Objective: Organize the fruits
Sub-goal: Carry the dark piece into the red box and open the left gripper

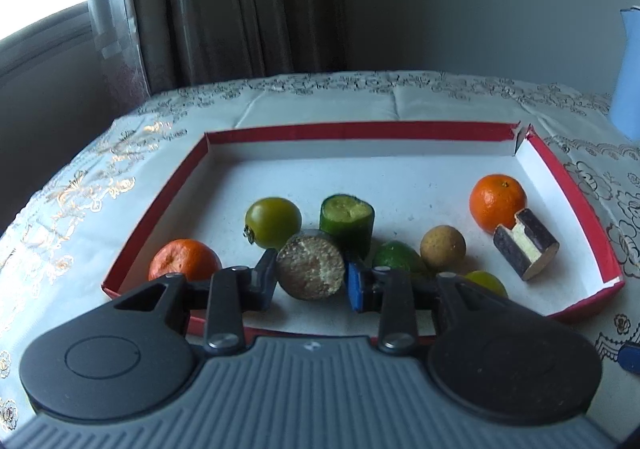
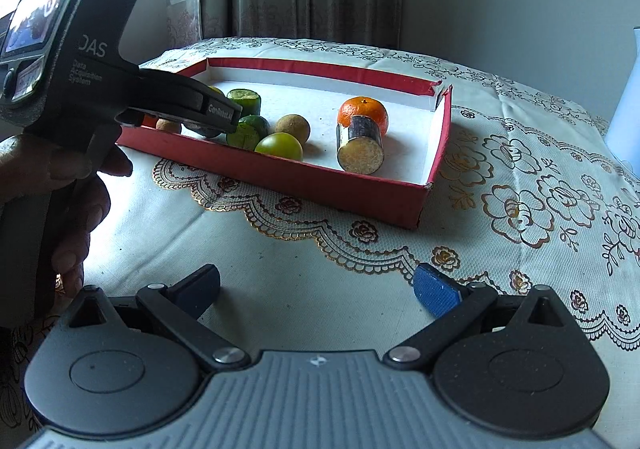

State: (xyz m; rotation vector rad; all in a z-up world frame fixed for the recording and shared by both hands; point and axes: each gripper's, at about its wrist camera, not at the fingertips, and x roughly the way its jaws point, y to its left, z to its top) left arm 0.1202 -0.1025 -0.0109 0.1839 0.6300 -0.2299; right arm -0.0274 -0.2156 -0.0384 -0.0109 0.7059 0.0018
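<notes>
Left gripper (image 1: 310,277) clamped on cut brown-faced fruit chunk (image 1: 311,268), near edge of red tray (image 1: 360,129). Orange (image 1: 182,259) near-left, green tomato (image 1: 273,223) and cucumber piece (image 1: 347,223) just beyond chunk, second orange (image 1: 497,203) far right, touching dark cylinder piece (image 1: 526,245). Right gripper (image 2: 320,293) spread wide over tablecloth (image 2: 520,209), nothing between fingers, well short of tray.

At the upper left of the right wrist view we read "DAS" and "Data Acquisition System" on the dark body of the left gripper (image 2: 218,129); its finger arm carries "GenRobot", the last letters cut off.
</notes>
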